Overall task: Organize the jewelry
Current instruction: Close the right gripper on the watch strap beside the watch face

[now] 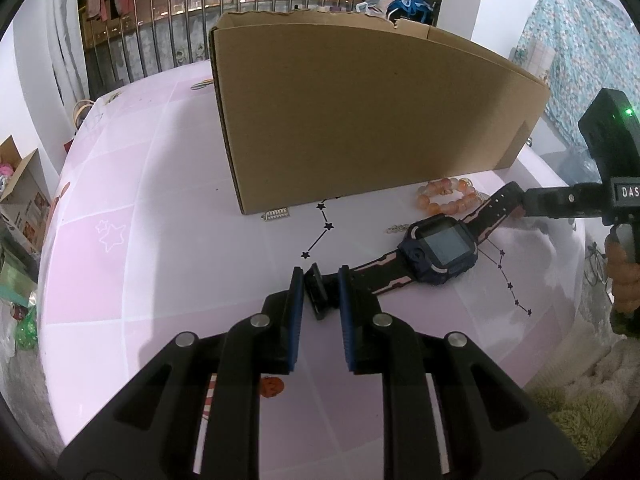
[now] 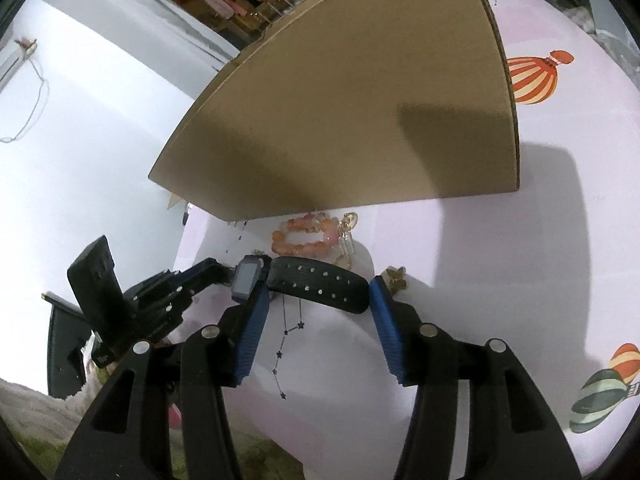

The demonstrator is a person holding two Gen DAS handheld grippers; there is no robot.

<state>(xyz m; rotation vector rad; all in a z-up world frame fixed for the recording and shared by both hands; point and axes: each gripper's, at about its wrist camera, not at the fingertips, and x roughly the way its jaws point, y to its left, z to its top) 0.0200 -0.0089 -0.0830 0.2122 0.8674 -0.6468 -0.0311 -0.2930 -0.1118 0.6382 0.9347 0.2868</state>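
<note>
A dark smartwatch (image 1: 440, 250) with a black and pink strap lies on the pink tablecloth (image 1: 160, 200) in front of a cardboard box (image 1: 360, 112). My left gripper (image 1: 319, 276) is shut on the strap's buckle end, which stands tilted between the blue pads. In the right wrist view the strap's holed end (image 2: 320, 284) spans the gap of my right gripper (image 2: 318, 282), and the pads stand apart from it. From the left wrist view, the right gripper (image 1: 524, 206) reaches in beside that strap end. An orange bead bracelet (image 2: 304, 236) lies just behind the watch, against the box (image 2: 340, 120).
A gold pendant (image 2: 347, 236) and a small gold piece (image 2: 396, 278) lie near the bracelet. A silver comb clip (image 1: 276, 214) and a thin chain (image 1: 396, 229) rest by the box's foot. A person's hand (image 1: 622, 280) holds the right gripper. A green rug (image 1: 580, 412) lies below the table edge.
</note>
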